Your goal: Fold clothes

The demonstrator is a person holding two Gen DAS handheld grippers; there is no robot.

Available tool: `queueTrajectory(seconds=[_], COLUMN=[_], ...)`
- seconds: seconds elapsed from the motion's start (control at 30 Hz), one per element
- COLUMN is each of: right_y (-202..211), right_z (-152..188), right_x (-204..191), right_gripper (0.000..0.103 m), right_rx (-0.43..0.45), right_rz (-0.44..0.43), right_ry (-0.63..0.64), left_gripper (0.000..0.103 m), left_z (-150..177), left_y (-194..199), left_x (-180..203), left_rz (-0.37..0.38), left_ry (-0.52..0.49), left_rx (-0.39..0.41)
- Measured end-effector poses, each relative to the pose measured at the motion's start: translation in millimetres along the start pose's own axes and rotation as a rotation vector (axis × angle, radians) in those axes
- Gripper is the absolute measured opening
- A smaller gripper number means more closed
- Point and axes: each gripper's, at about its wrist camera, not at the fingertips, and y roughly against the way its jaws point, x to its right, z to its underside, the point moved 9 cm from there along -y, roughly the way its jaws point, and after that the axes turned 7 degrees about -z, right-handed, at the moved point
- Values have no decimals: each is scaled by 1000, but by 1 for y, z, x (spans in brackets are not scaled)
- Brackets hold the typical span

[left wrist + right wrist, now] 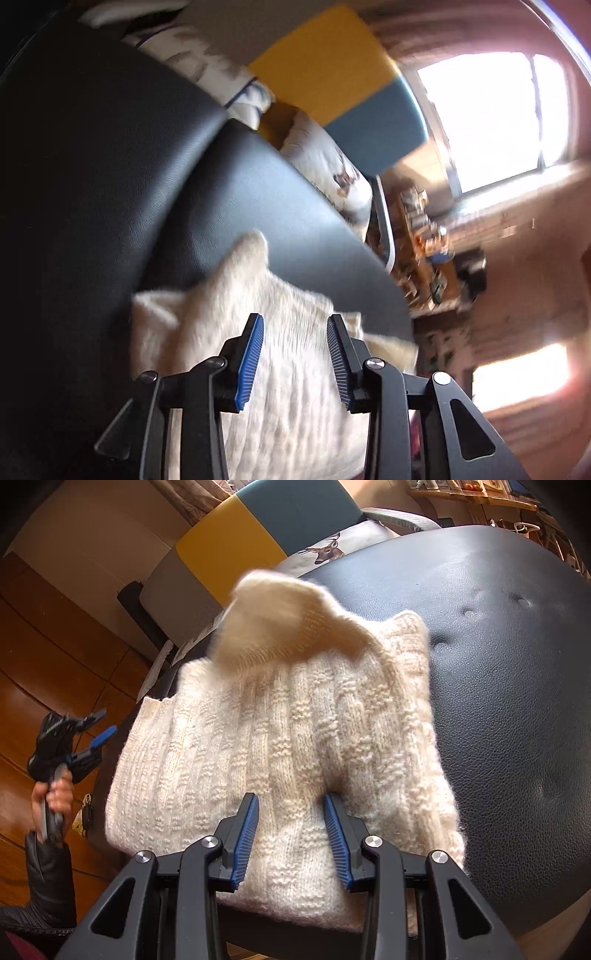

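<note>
A cream knitted sweater (280,738) lies folded on a black leather seat (517,701). One flap of it (280,616) stands up at the far side and is blurred. My right gripper (290,799) is open just above the sweater's near edge, the knit showing between its blue pads. Off the seat's left side, a hand holds my left gripper (98,738), its fingers apart. In the tilted, blurred left wrist view the left gripper (294,319) is open, with the sweater (288,369) beyond its fingers on the black seat (110,184).
A yellow and teal chair back (258,528) and a deer-print cushion (328,552) stand behind the seat. Wooden floor (55,646) lies to the left. A dark sleeve (48,878) is at the lower left. A bright window (491,118) and a cluttered shelf (424,236) show at the right.
</note>
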Motion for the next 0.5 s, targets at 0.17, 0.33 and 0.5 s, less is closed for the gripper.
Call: queueTrajectory(seconds=[0.17,0.33,0.5], right_y=[15,21,-30], right_z=[-23,-66,-96], right_x=[-12,-25,-61], right_gripper=[37,37,37], right_rx=[2,-13,-134], right_rz=[37,122,69], right_ry=[86,240,310], left_gripper=[41,41,42], left_z=[71,87,77], left_y=[-13,-31,-27], left_x=[19,9,24], left_rz=[-53,-104,-86], left_ry=[-194,-215,-258], left_rx=[-25,-45,-27])
